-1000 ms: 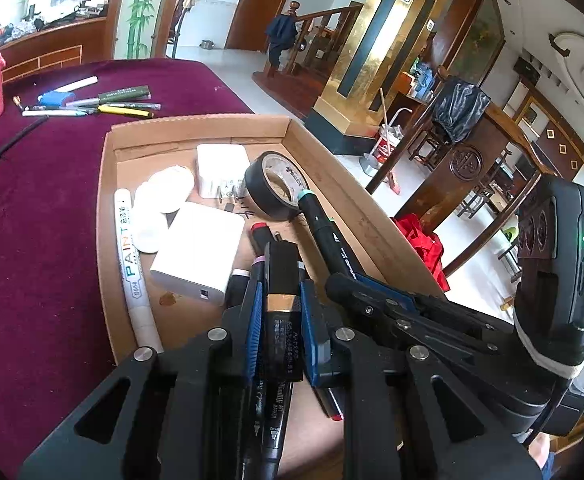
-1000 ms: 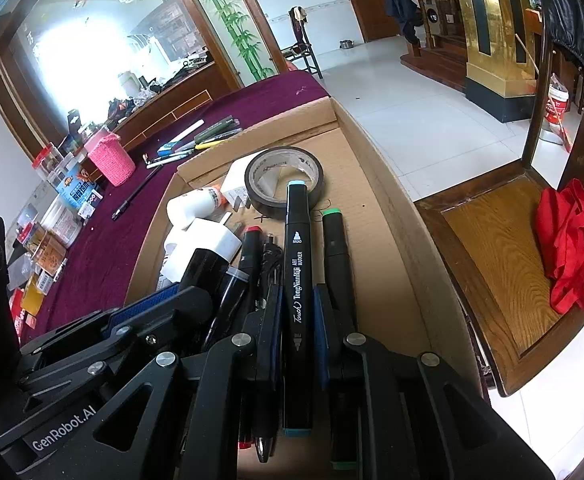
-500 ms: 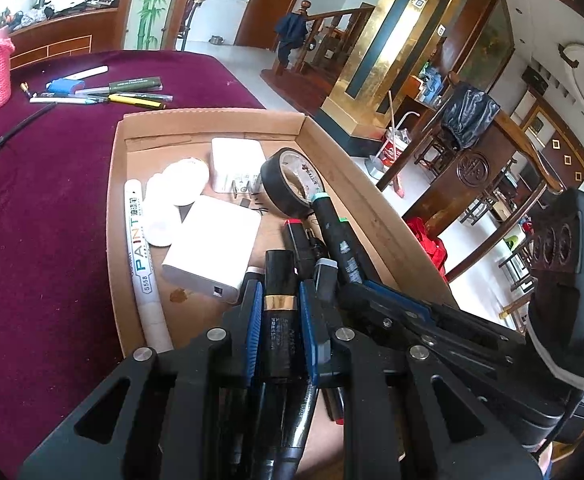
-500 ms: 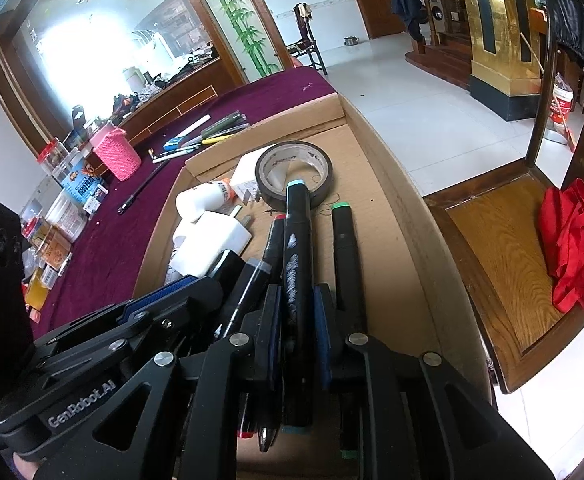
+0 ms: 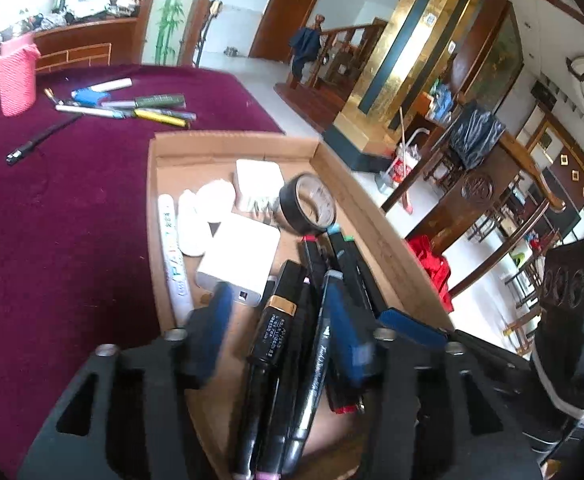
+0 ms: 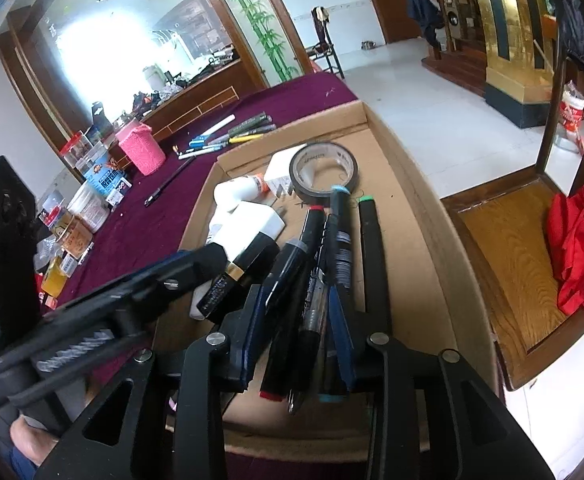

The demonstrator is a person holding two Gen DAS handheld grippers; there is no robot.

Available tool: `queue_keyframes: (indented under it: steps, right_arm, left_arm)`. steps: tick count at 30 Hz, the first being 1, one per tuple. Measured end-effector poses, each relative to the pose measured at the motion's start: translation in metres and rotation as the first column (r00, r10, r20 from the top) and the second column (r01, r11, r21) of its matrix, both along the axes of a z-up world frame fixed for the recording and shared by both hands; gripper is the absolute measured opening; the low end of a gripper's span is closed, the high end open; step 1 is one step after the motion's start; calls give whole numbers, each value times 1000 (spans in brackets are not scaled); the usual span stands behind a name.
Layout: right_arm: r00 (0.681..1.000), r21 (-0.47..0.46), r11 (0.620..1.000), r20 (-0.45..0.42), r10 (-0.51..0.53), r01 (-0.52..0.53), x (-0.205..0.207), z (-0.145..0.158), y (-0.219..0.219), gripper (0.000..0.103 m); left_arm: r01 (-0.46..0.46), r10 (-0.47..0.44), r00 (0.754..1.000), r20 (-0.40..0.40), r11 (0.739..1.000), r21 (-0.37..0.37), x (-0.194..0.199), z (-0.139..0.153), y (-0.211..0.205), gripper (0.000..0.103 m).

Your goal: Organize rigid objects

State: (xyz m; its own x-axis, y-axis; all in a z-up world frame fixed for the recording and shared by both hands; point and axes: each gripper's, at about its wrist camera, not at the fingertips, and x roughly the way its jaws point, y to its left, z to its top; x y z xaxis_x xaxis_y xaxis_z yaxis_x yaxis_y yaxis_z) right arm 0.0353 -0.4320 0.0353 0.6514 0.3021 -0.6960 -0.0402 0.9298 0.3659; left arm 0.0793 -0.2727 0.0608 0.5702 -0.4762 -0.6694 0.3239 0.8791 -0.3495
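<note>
A cardboard tray point(image 5: 154, 216) point(image 6: 428, 216) on the maroon table holds several black markers point(image 5: 312, 320) point(image 6: 338, 236), a black tube with a gold band point(image 5: 274, 320) point(image 6: 232, 276), a black tape roll point(image 5: 310, 208) point(image 6: 324, 168), white adapters point(image 5: 238, 256) and a white paint marker point(image 5: 172, 256). My left gripper point(image 5: 280, 336) is open above the gold-banded tube and markers, jaws wide apart. My right gripper point(image 6: 298, 332) is open above the marker pile, touching none that I can tell.
Loose pens point(image 5: 132, 106) and a pink knitted holder point(image 5: 15, 76) lie on the table beyond the tray. Small boxes and jars point(image 6: 84, 200) crowd the table's left side. A wooden chair with red cloth point(image 6: 576, 248) stands right of the tray.
Both grippers opened and released their items: the left let go of the gold-banded tube, the right let go of the black marker. Both pulled back and up from the tray.
</note>
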Motion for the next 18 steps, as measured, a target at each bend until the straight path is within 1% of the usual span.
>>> queue_keyframes:
  steps: [2, 3, 4, 6, 9, 12, 13, 15, 18]
  right_arm:
    - [1000, -29, 1000, 20, -3, 3, -5, 6, 5, 31]
    - [1000, -41, 999, 29, -2, 3, -8, 9, 7, 35]
    - [999, -55, 998, 41, -3, 6, -12, 13, 11, 41]
    - [998, -72, 997, 60, -7, 11, -17, 18, 15, 48]
    - [995, -111, 994, 95, -7, 18, -28, 26, 25, 54]
    - [993, -131, 991, 121, -10, 26, -37, 30, 35, 61]
    - [992, -137, 990, 127, -9, 26, -42, 31, 39, 64]
    - [991, -151, 988, 132, -9, 29, -46, 31, 45, 65]
    - [992, -171, 985, 130, -11, 34, -53, 28, 53, 66]
  left_arm:
    - [-9, 9, 999, 34, 1000, 10, -6, 9, 4, 54]
    - [-9, 8, 998, 55, 1000, 23, -11, 14, 5, 54]
    - [-9, 7, 997, 72, 999, 34, -15, 18, 7, 55]
    - [-17, 11, 994, 111, 998, 54, -26, 26, 11, 56]
    - [-39, 20, 984, 177, 994, 103, -44, 36, 18, 71]
    - [-70, 33, 968, 250, 987, 142, -61, 45, 27, 75]
    - [-81, 36, 962, 271, 985, 155, -65, 47, 30, 78]
    - [-102, 46, 950, 309, 980, 169, -76, 50, 37, 80]
    - [-119, 49, 938, 343, 975, 187, -89, 49, 46, 81]
